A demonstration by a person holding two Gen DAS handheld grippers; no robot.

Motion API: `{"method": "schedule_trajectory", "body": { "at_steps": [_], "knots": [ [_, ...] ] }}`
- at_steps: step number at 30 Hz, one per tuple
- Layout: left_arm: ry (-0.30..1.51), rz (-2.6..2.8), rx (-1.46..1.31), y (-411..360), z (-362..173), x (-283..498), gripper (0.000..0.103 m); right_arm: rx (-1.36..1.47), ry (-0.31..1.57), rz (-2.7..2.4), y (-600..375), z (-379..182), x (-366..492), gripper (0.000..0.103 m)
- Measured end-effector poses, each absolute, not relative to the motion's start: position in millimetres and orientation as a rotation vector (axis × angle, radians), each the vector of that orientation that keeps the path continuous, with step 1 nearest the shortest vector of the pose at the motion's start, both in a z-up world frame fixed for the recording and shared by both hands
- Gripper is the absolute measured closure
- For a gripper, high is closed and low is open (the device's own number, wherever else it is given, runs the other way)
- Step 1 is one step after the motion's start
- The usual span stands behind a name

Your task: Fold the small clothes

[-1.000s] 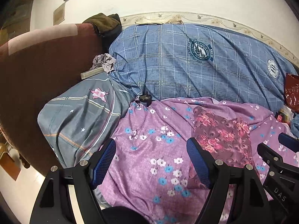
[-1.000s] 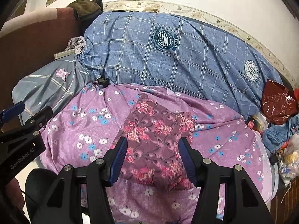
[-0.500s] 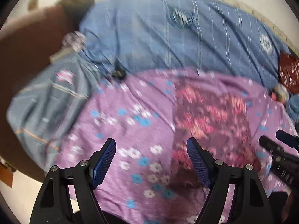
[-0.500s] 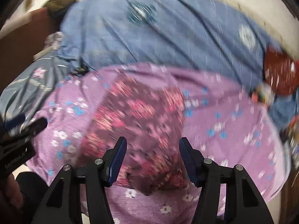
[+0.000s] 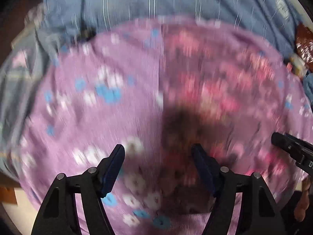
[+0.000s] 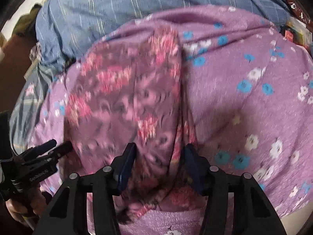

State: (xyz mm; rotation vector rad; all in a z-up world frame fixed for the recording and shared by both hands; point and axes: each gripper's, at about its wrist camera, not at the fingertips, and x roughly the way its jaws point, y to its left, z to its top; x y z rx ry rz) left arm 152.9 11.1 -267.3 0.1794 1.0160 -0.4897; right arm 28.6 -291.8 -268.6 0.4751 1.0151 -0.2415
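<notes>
Now lowered to the garment's [image 6: 125, 101] near edge, left gripper [image 5: 157, 163] and right gripper [image 6: 159, 159] jaws closing, nothing pinched yet

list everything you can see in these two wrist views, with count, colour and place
small garment: one, maroon with pink flowers, lying on the purple sheet, near edge between the right gripper's fingers
sheet: one, purple with blue and white flowers, covering the bed under the garment
quilt: one, blue with pale check lines, bunched along the far side
pillow: one, grey-blue with a pink star, left of the sheet
shiny bag: one, dark red, far right edge; other small clutter beside it is too blurred to name
left gripper: one, black with blue pads, over the garment's left edge, jaws closing, pads not yet pressing cloth
right gripper: one, black with blue pads, jaws closing around the garment's near edge
hand: one, holding the left gripper's handle
</notes>
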Motion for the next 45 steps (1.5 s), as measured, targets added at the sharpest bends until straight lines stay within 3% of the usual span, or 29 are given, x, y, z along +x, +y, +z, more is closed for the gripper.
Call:
{"method": "schedule_trajectory", "body": {
  "at_steps": [4, 10, 11, 12, 13, 15, 18, 22, 25, 26, 28, 31, 33, 36, 37, 40, 43, 45],
  "knots": [
    [0.943, -0.461, 0.179, -1, -244, 183, 0.033, 0.488, 0.949, -0.29, -313, -254, 44, 0.042],
    [0.999, -0.413, 0.149, -35, -275, 241, 0.032, 0.471, 0.948, -0.352, -334, -270, 88, 0.044],
    [1.002, -0.422, 0.122, -35, -279, 246, 0.037, 0.502, 0.943, -0.347, -342, -275, 95, 0.047],
    [1.004, -0.444, 0.095, -38, -281, 250, 0.049, 0.526, 0.944, -0.326, -347, -279, 100, 0.054],
    [1.008, -0.466, 0.081, -40, -282, 250, 0.055, 0.547, 0.945, -0.294, -349, -281, 105, 0.076],
    [0.989, -0.53, 0.067, -43, -281, 248, 0.085, 0.526, 0.938, -0.27, -347, -277, 114, 0.087],
    [0.926, -0.514, 0.139, -45, -278, 235, 0.091, 0.397, 0.879, -0.282, -333, -260, 123, 0.093],
    [0.914, -0.433, 0.163, -46, -285, 236, 0.09, 0.425, 0.9, -0.294, -343, -268, 139, 0.093],
    [0.977, -0.382, 0.217, -47, -302, 237, 0.09, 0.384, 0.96, -0.3, -345, -291, 153, 0.085],
    [1.0, -0.382, 0.214, -48, -306, 240, 0.09, 0.387, 0.951, -0.308, -345, -286, 150, 0.076],
    [1.007, -0.394, 0.172, -35, -304, 237, 0.089, 0.41, 0.951, -0.317, -345, -277, 140, 0.067],
    [0.969, -0.38, 0.148, -16, -290, 217, 0.076, 0.462, 0.903, -0.279, -339, -258, 107, 0.064],
    [0.947, -0.408, 0.129, -6, -284, 193, 0.064, 0.451, 0.905, -0.242, -323, -252, 84, 0.064],
    [0.935, -0.414, 0.182, -2, -289, 154, 0.063, 0.382, 0.95, -0.181, -287, -254, 55, 0.072],
    [0.921, -0.41, 0.212, -4, -294, 146, 0.063, 0.368, 0.968, -0.185, -277, -260, 49, 0.082],
    [0.961, -0.349, 0.339, -15, -313, 140, 0.065, 0.238, 0.997, -0.217, -255, -282, 41, 0.083],
    [0.972, -0.394, 0.27, -6, -292, 137, 0.066, 0.242, 1.012, -0.224, -250, -264, 38, 0.079],
    [0.926, -0.406, 0.238, 4, -273, 131, 0.057, 0.28, 0.963, -0.197, -251, -242, 28, 0.079]
  ]
}}
